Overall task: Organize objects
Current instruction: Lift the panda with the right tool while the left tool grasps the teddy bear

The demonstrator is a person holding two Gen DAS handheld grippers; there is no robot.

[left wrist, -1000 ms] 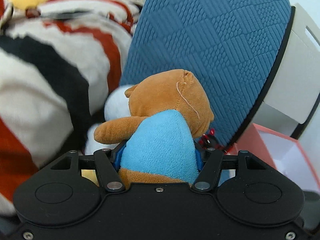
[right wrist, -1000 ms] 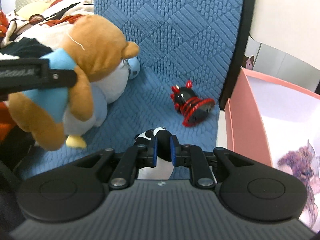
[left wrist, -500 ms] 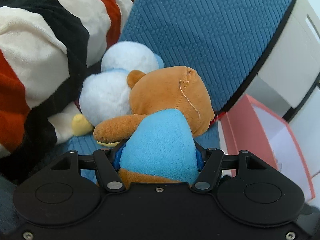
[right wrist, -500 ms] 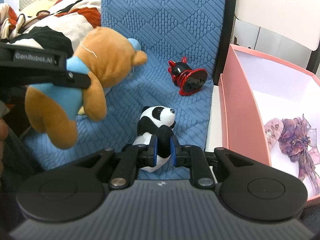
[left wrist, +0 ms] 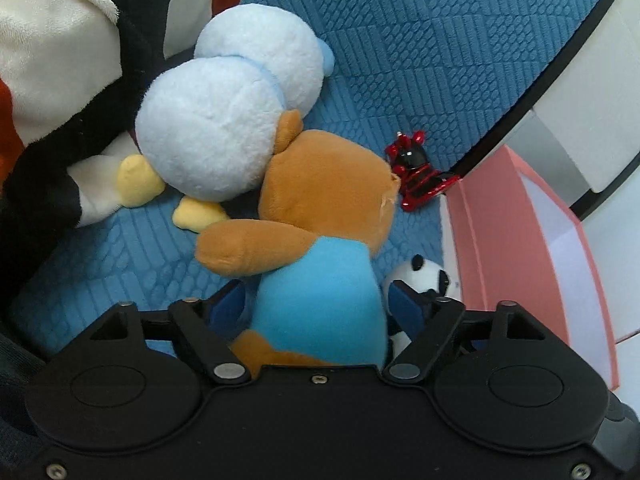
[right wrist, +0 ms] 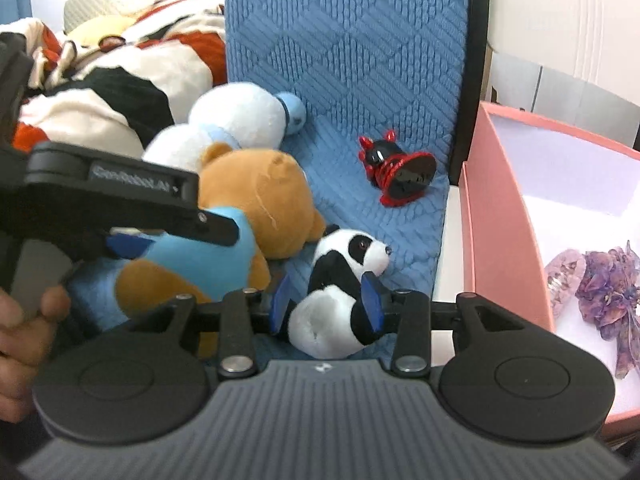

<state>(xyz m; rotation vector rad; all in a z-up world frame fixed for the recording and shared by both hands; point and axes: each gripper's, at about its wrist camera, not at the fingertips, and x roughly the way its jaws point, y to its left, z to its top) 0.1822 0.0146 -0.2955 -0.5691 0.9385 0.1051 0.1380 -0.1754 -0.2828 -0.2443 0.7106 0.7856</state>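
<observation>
A brown teddy bear (left wrist: 320,208) in a light blue shirt lies on the blue quilted cushion (left wrist: 400,40), its head against a white and pale blue plush (left wrist: 224,120). My left gripper (left wrist: 316,304) straddles the bear's body, its jaws opening and the pads off the shirt. One of its black fingers (right wrist: 120,196) crosses the bear (right wrist: 260,196) in the right wrist view. A small panda plush (right wrist: 340,276) sits on the cushion between the blue pads of my right gripper (right wrist: 327,300), whose jaws are opening too. The panda (left wrist: 424,276) peeks out right of the bear.
A red and black toy figure (right wrist: 396,176) lies on its side against the cushion's upright back. An open pink box (right wrist: 500,220) holding a purple bow (right wrist: 608,292) stands to the right. A striped blanket (left wrist: 60,60) is heaped on the left. A hand (right wrist: 20,320) holds the left gripper.
The left gripper came down with the bear onto the cushion beside the white plush and its jaws spread. The right gripper's jaws parted around the panda, which now rests on the cushion.
</observation>
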